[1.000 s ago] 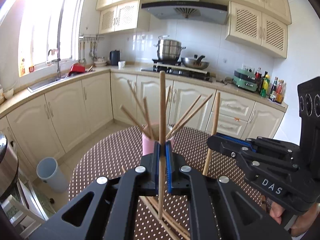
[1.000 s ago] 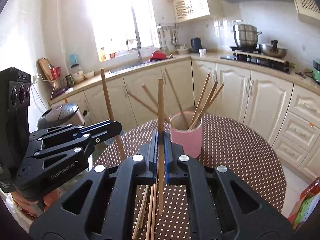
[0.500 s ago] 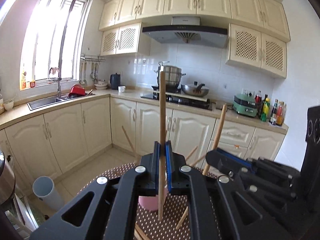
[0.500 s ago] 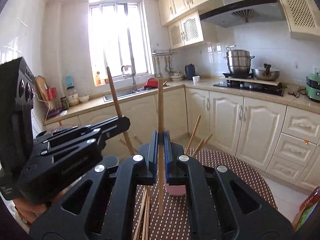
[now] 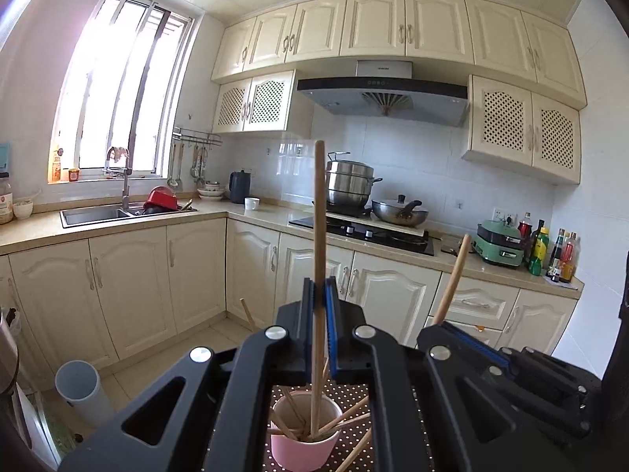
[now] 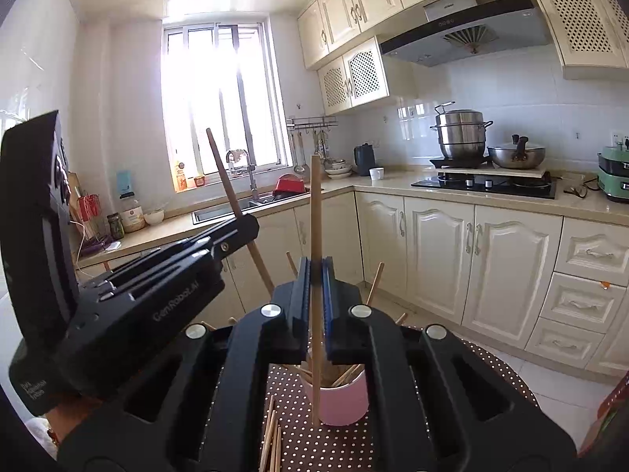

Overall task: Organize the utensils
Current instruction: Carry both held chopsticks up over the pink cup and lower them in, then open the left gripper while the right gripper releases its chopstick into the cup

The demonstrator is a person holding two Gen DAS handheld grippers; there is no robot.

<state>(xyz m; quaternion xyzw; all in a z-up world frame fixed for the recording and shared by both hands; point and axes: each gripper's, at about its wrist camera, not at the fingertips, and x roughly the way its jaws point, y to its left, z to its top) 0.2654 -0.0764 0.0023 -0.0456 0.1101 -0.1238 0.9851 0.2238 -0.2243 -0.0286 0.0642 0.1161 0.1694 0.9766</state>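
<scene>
Both chopsticks (image 5: 319,236) lifted — clamped upright between fingers (image 5: 332,330)

We have raised both grippers. The left gripper (image 5: 319,306) and its chopstick (image 5: 318,236) now sit higher against the kitchen; the pink cup (image 5: 304,446), previously ahead of the jaws, now lies low beneath them. The right gripper (image 6: 315,287) has likewise lifted its chopstick (image 6: 315,216) above the cup.

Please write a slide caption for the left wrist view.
Left gripper shut on an upright chopstick above a pink cup of chopsticks.
</scene>
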